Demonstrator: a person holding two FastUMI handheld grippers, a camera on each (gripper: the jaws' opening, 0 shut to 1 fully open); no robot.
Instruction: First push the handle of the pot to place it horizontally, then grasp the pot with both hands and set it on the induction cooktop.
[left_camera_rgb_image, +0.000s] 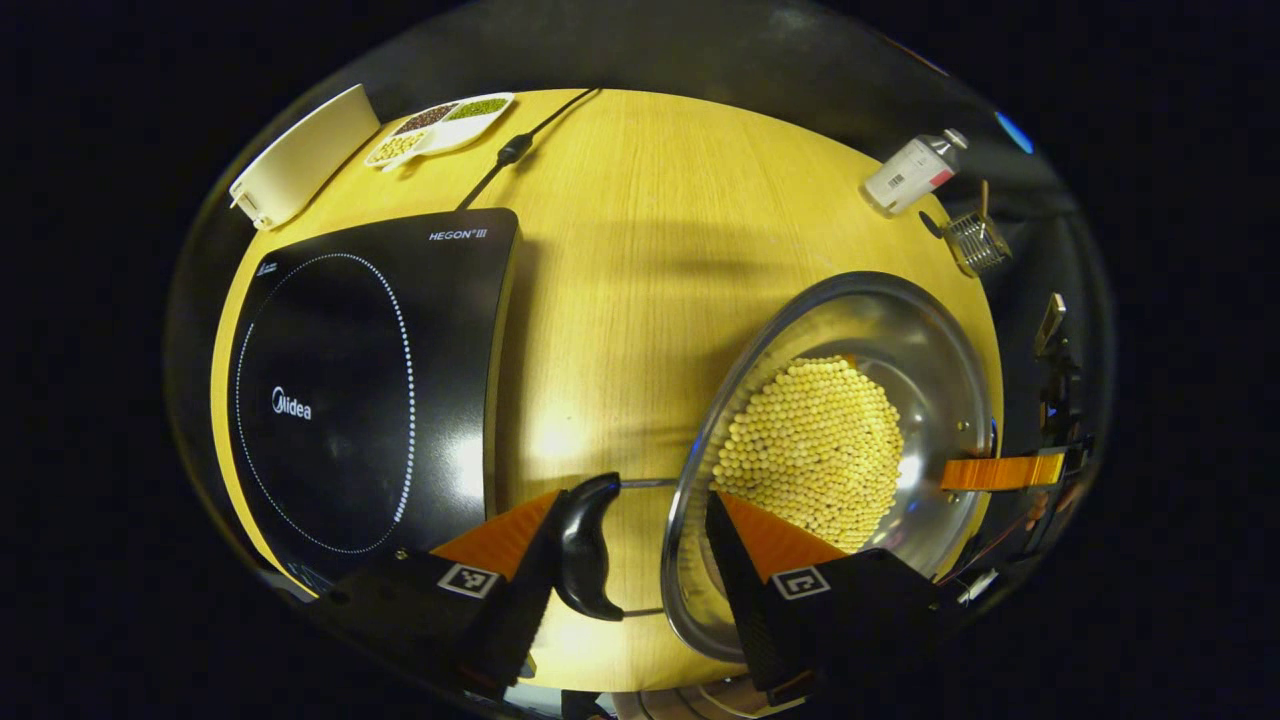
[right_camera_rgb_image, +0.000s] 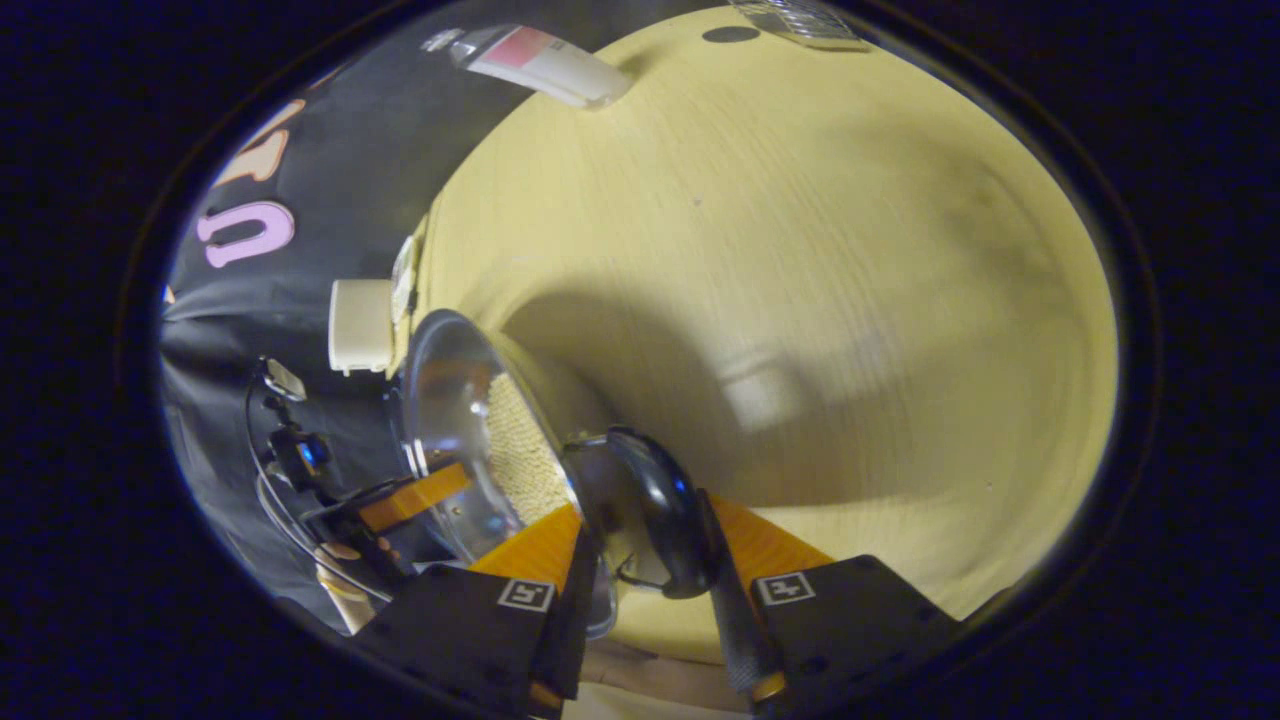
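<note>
Steel pot (left_camera_rgb_image: 880, 340) of pale beans on a wooden worktop (left_camera_rgb_image: 640, 250), beside the black induction cooktop (left_camera_rgb_image: 360, 390).
Left gripper (left_camera_rgb_image: 640, 545) part-open, straddling handle (left_camera_rgb_image: 590, 545) and rim; right gripper (right_camera_rgb_image: 640, 545) closed on its handle (right_camera_rgb_image: 650, 510).

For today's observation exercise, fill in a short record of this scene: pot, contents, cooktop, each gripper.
pot: steel, on the wooden table, not on the cooktop
contents: pale round beans
cooktop: black, bare, beside the pot
left gripper: fingers straddle the pot's near rim and black handle
right gripper: fingers flank the other black handle
</note>
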